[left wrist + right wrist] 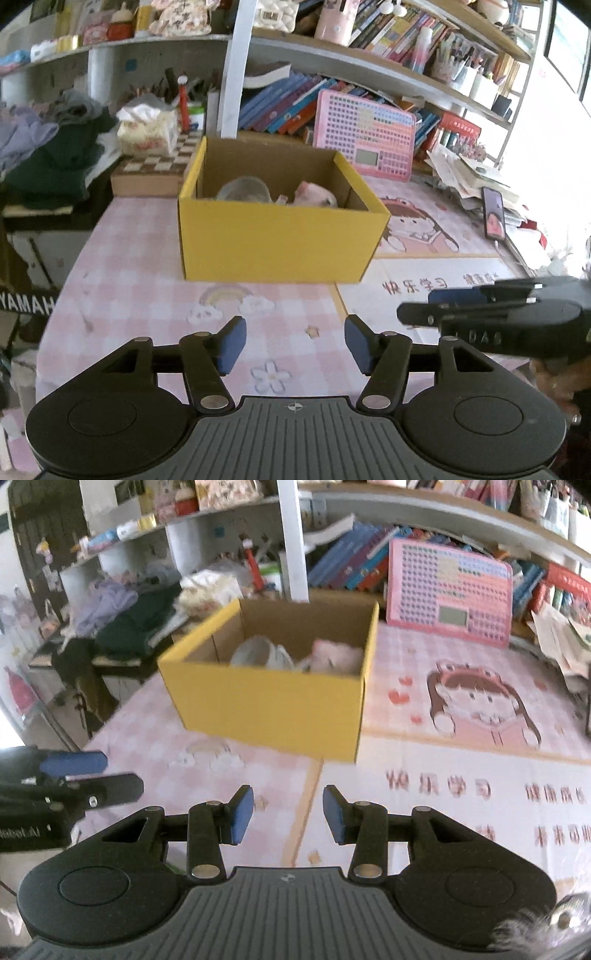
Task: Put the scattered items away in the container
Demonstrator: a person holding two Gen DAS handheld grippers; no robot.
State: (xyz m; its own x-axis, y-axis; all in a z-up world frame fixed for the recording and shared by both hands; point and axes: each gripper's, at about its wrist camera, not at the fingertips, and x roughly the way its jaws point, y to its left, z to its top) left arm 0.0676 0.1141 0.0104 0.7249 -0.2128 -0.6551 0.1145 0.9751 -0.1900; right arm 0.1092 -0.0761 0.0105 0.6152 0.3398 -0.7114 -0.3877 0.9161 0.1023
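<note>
A yellow cardboard box (277, 240) stands on the pink checked table mat, also in the right wrist view (266, 705). Inside it lie a clear cup (243, 188) and a pink plush toy (314, 194); both also show in the right wrist view, the cup (258, 653) left of the plush toy (336, 655). My left gripper (295, 345) is open and empty, low over the mat in front of the box. My right gripper (288, 814) is open and empty, beside the left one; it shows at the right of the left wrist view (480, 310).
A pink keyboard toy (365, 133) leans on books behind the box. A chessboard box (155, 166) with a tissue pack stands at back left, clothes (48, 147) further left. Papers and a phone (493, 214) lie at right. The table's left edge (66, 280) drops off.
</note>
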